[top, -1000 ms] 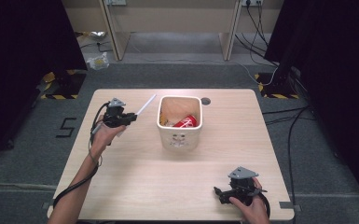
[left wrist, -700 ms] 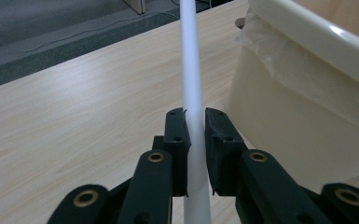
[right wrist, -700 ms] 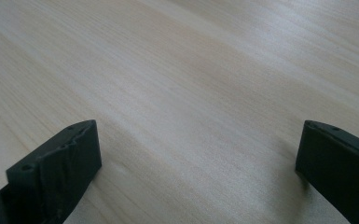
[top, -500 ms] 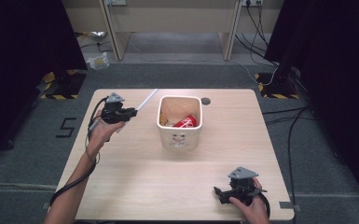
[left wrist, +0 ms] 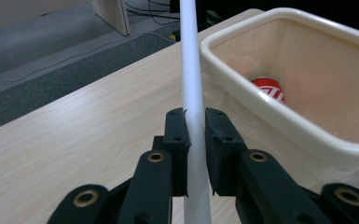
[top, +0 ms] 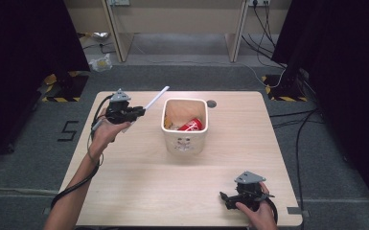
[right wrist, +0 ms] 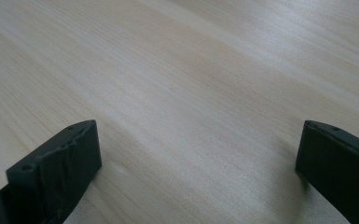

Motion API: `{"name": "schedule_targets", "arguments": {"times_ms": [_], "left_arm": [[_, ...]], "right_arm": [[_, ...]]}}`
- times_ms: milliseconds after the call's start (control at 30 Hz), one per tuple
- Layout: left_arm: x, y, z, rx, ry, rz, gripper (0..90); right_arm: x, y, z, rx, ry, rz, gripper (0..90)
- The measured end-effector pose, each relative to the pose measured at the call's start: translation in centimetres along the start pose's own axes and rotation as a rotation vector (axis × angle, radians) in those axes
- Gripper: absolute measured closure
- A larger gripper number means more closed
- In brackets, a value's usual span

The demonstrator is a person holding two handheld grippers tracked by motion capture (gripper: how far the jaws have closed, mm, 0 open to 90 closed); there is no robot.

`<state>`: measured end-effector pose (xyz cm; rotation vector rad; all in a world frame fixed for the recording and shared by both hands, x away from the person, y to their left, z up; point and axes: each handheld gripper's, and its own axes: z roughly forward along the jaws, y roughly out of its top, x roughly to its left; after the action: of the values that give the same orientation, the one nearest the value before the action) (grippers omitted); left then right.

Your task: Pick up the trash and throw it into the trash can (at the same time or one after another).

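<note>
Left gripper view: the left gripper (left wrist: 195, 127) clamps a white stick (left wrist: 191, 70) just left of the cream bin (top: 185, 125), which holds a red can (top: 191, 126). Near right on the table (top: 139, 177), the right gripper (top: 226, 199) rests with jaws spread, holding nothing.

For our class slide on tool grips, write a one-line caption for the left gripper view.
Left gripper shut on a white stick, beside a cream bin holding a red can.

High view overhead, facing forward-down; shares bin (top: 185, 128) (left wrist: 307, 93) with close left tool view; right view hugs table (right wrist: 191, 70).
</note>
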<state>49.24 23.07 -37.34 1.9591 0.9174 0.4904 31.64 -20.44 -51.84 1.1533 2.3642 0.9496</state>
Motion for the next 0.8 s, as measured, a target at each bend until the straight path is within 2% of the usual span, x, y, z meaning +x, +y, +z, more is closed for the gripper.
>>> {"name": "schedule_targets", "arguments": {"times_ms": [167, 800], "left_arm": [[-0.9, 1.1, 0.2, -0.003, -0.015, 0.028, 79.2], [-4.1, 4.1, 2.0, -0.015, -0.073, 0.075, 79.2]], "right_arm": [[0.0, 0.0, 0.0, 0.0, 0.0, 0.0, 0.3], [0.0, 0.0, 0.0, -0.001, 0.002, 0.003, 0.4]]}}
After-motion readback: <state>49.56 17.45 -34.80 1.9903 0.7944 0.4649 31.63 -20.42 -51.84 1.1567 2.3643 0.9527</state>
